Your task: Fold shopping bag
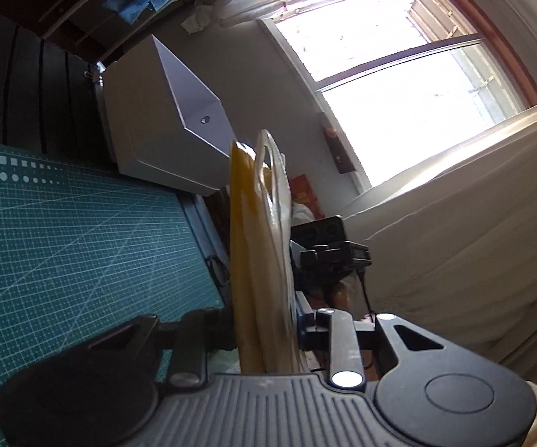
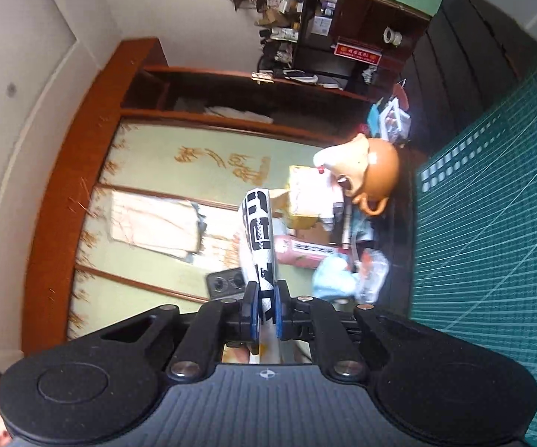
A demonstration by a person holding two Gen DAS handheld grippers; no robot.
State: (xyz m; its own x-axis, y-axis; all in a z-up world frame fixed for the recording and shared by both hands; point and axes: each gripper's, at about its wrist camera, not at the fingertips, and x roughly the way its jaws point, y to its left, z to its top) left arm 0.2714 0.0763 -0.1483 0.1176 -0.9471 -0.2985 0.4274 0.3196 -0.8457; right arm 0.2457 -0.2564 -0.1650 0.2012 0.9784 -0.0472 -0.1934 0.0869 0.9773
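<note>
Left gripper [image 1: 264, 329] clamped on bag [image 1: 259, 260] — yellow-white edge stands upright at frame centre, handle loop on top, clear of green mat [image 1: 82, 242] at left. Right gripper [image 2: 264, 314] pinched on bag [image 2: 259, 238] too — blue pads [image 2: 254, 313] squeeze white printed strip, centre frame. Mat [image 2: 492, 242] runs down right edge.
</note>
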